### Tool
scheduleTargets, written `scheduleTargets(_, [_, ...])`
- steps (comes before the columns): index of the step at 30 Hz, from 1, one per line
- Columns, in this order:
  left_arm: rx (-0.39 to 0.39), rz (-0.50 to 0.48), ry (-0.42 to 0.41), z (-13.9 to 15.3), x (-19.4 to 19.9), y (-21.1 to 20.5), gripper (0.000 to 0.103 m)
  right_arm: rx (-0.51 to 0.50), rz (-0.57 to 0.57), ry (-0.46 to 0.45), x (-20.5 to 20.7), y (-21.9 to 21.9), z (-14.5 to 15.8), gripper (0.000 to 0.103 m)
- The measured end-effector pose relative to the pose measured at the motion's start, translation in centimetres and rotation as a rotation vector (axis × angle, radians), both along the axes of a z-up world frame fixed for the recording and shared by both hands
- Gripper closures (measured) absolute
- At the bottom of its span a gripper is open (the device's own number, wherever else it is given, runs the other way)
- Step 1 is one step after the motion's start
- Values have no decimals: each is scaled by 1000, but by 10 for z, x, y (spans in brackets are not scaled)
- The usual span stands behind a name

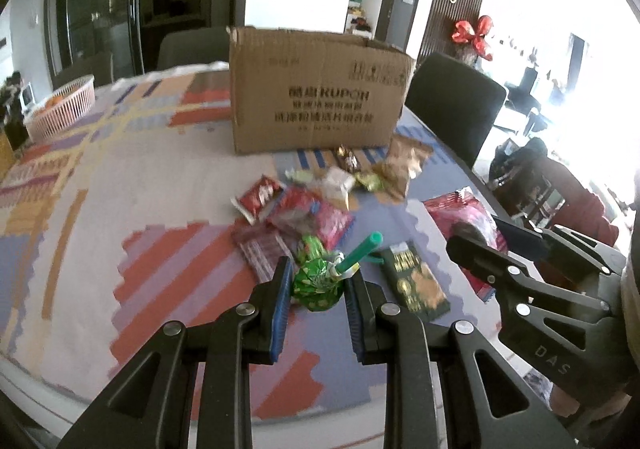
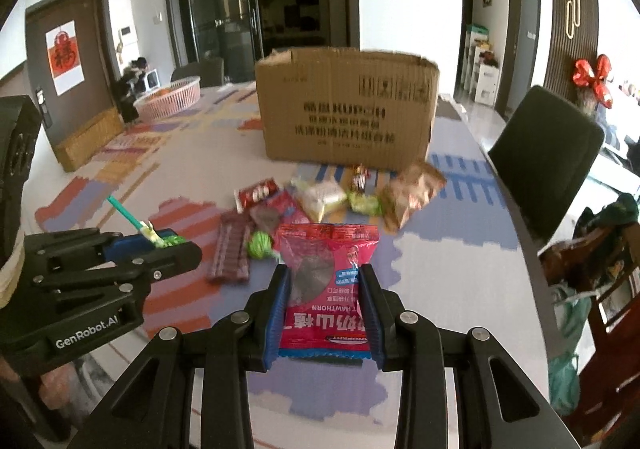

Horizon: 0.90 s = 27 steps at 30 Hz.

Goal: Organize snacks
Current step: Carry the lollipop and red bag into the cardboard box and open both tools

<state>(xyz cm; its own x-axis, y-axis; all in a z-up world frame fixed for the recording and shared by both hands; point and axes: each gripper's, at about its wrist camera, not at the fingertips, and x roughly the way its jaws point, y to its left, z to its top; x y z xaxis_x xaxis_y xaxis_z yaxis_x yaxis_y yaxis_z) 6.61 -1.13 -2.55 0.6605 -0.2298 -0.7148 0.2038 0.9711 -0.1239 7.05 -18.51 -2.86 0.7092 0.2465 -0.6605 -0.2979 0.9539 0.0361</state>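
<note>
Black left tongs with blue pads were closed on a round lollipop in a shiny green wrapper, and its green plastic stick poked up and to the right. Black right tongs were closed on a flat red snack bag with white letters, pinching it by its two side edges so that it hung above the counter. That counter wore a soft cloth with red, purple, blue and yellow blocks. From the right wrist view, the left tongs sat low on the left side, and the lollipop peeked out between the pads there. A small heap of snacks lay on the cloth past both tongs: a little red and white packet, a long dark red bar, a small green candy, a pale see-through packet and a crinkly brown bag. In the left wrist view, a dark green flat packet with gold print lay just beside the left tongs on the right. Behind the heap stood a big brown cardboard box with black print, open at the top and touching the brown bag. A pink plastic basket sat far off at the back left of the counter. A dark chair stood at the right edge.
</note>
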Motion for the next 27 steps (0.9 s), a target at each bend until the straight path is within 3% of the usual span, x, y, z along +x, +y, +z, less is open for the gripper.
scheduleTargets(19, [27, -22, -201, 78, 81, 2, 77, 51, -23, -181, 72, 5, 57, 68])
scheduleTargets(27, [72, -43, -188, 102, 135, 1, 77, 54, -32, -204, 120, 8, 86, 68])
